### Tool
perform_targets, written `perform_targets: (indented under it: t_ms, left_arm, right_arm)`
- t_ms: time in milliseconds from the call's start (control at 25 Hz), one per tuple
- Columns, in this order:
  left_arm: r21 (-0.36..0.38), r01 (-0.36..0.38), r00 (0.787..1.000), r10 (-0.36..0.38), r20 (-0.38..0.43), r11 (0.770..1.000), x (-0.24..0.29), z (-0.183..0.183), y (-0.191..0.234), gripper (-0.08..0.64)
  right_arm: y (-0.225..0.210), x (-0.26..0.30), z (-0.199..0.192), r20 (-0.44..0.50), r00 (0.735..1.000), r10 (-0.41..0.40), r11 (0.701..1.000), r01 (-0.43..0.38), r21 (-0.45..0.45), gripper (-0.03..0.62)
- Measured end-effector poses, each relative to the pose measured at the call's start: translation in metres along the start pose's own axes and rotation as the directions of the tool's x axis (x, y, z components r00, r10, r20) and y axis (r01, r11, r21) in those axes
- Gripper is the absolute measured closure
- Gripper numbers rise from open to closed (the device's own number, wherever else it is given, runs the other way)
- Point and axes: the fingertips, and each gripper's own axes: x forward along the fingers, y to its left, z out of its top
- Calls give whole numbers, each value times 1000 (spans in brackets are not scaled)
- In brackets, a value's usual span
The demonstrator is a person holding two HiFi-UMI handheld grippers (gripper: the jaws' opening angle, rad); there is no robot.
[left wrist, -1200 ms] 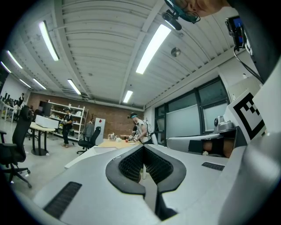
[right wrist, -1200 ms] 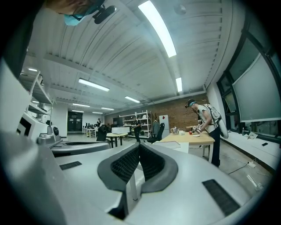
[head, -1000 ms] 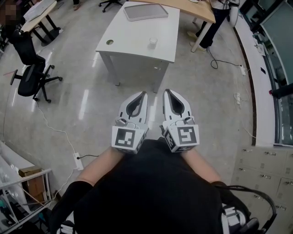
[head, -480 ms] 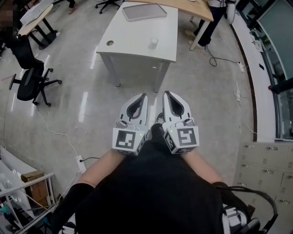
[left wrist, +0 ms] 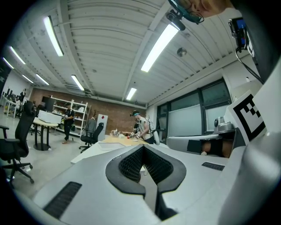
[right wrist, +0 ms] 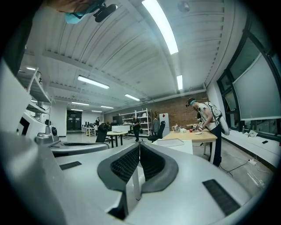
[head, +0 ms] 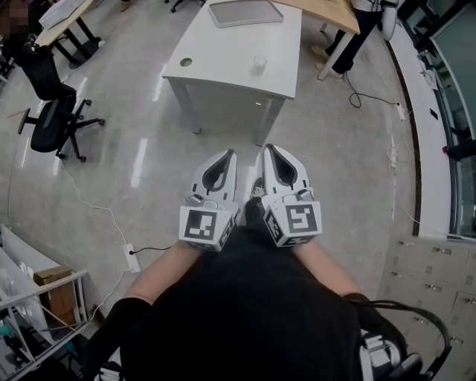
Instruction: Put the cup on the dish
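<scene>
A clear cup [head: 259,63] stands near the front right of a white table [head: 223,71], far ahead of me in the head view. A small round dish [head: 186,62] lies near the table's front left edge, apart from the cup. I hold both grippers close to my body, side by side over the floor, well short of the table. My left gripper [head: 230,155] is shut with nothing in it, its jaws meeting in the left gripper view [left wrist: 143,146]. My right gripper [head: 268,149] is shut and empty too, jaws together in the right gripper view [right wrist: 139,144].
A grey tray [head: 245,13] lies at the table's far end. A black office chair [head: 50,119] stands to the left. A cable and power strip [head: 128,257] run over the floor at lower left. A person [head: 357,22] stands at a wooden table beyond; cabinets [head: 428,275] line the right.
The view has shifted a little, so the table sits higher and more to the right in the picture. Both grippers stay shut and side by side.
</scene>
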Motion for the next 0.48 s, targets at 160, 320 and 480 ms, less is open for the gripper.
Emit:
perform_targets:
  t_ms: [160, 320, 480]
  left_arm:
    - [16, -5, 1000, 6, -8, 1000, 14, -1, 3, 563]
    - [25, -6, 1000, 6, 1, 1000, 31, 4, 10, 563]
    - [23, 4, 1000, -3, -6, 1000, 56, 2, 10, 561]
  right_arm:
    - [-12, 12, 1, 12, 1000, 4, 1000, -4, 10, 580]
    - [-22, 28, 3, 15, 1000, 7, 1000, -7, 19, 580]
    - [-43, 44, 4, 11, 1000, 0, 1000, -1, 24, 580]
